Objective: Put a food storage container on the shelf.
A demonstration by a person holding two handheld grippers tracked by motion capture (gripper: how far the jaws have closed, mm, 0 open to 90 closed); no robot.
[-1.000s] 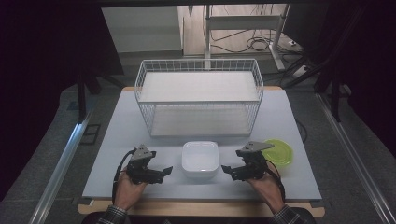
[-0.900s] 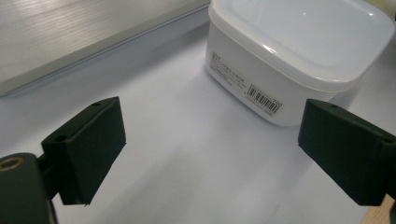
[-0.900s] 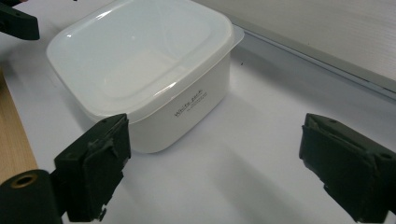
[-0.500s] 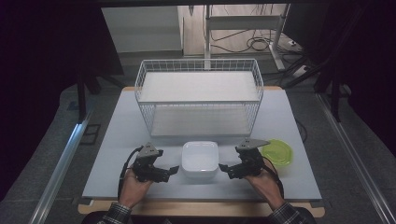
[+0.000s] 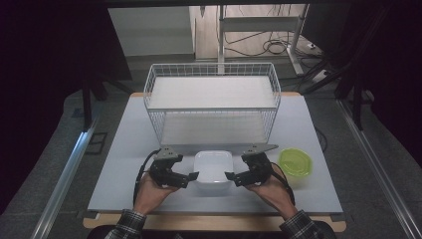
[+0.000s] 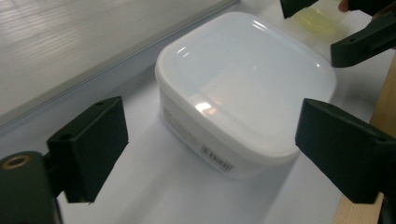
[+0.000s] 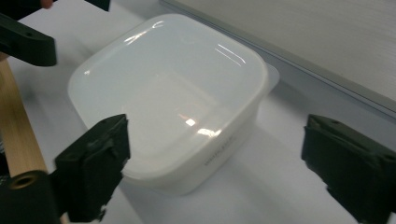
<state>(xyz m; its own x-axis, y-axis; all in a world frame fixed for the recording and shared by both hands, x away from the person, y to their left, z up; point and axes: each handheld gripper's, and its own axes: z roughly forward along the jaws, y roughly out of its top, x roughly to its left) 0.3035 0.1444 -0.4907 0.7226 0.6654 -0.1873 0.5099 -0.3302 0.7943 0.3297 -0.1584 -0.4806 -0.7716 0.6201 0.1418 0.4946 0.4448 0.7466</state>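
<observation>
A white, square plastic container (image 5: 213, 167) with rounded corners stands open-topped near the table's front edge. My left gripper (image 5: 190, 178) lies just left of it and points at its side. In the left gripper view the container (image 6: 243, 88) sits ahead of the left gripper (image 6: 215, 140), whose jaws stand wide and touch nothing. My right gripper (image 5: 232, 177) mirrors it on the container's right side. Ahead of the right gripper (image 7: 222, 158), the container (image 7: 168, 93) is likewise untouched. Both pairs of jaws have just been closing slightly, with nothing pressed between them.
A white wire basket (image 5: 211, 109) stands behind the container, close to it. A translucent green round dish (image 5: 295, 163) lies to the right of my right hand. The pale table top (image 5: 124, 149) ends at a wooden front edge (image 5: 214, 222).
Both hands have moved inward toward the white container, the left one rightward, the right one leftward. The container has stayed in place.
</observation>
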